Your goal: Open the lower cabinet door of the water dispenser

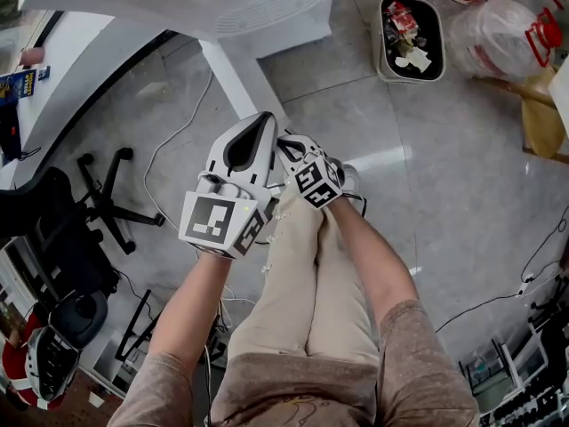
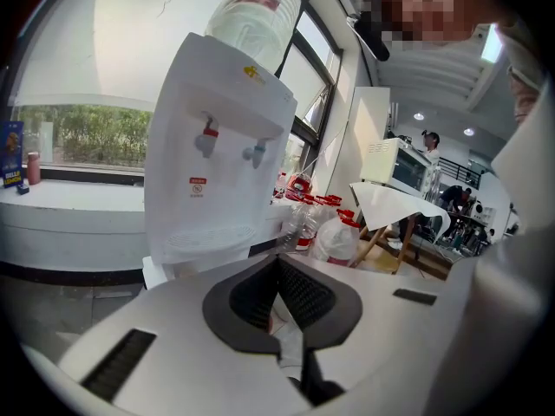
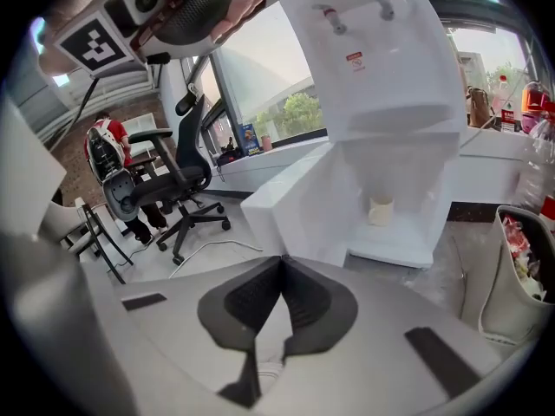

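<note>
Tiled floor (image 1: 427, 194); water dispenser (image 1: 267, 12) cropped; left hand-held gripper (image 2: 277, 261), right hand-held gripper (image 3: 282, 261) closed, empty.

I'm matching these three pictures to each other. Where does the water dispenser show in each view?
Head view: water dispenser at top centre, seen from above, its lower door standing open.
Left gripper view: left of centre, upright, bottle on top.
Right gripper view: upper right of centre, cabinet open.
Shared landmark: clear red-capped jugs beside it.
</note>
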Tool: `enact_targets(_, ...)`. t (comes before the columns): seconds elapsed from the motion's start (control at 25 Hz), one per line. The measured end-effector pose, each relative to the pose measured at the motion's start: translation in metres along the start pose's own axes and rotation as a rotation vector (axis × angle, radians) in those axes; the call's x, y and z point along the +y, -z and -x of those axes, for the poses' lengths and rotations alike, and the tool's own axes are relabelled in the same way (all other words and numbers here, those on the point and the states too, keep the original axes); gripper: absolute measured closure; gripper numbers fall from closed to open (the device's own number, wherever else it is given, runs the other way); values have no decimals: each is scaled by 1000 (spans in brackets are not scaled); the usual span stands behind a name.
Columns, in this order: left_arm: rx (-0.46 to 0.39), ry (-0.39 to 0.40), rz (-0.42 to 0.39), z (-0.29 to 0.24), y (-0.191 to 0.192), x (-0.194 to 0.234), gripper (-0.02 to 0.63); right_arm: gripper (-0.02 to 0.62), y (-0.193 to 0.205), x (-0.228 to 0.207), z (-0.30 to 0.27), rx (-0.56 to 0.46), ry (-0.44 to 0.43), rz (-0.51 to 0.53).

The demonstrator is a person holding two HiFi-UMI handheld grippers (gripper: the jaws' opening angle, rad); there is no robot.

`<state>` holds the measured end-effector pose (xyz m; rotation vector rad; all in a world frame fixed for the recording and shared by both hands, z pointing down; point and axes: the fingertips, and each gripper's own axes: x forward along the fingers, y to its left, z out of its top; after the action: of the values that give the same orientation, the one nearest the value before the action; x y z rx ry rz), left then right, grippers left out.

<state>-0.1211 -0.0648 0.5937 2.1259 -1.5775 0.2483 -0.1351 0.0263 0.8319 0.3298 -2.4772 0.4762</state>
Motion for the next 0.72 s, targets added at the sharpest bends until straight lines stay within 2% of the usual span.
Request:
enact_targets(0.2,0,-17,1,18,-9,-1,594,589,-26,-1,24,-33,2,3)
enact_targets(0.36,-1,-23,-4,34,-28,-11,594,589,-64,-10,64,-89,38,-3)
enact_targets(0.56,-21,-26,-23,58,-80,-28,594,589,-137,-23,144,-203,128,-49)
enact_targets(0.72,-53,-22,-55,77,-138,-48,594,589,-208,-20,220,-281,164,-17)
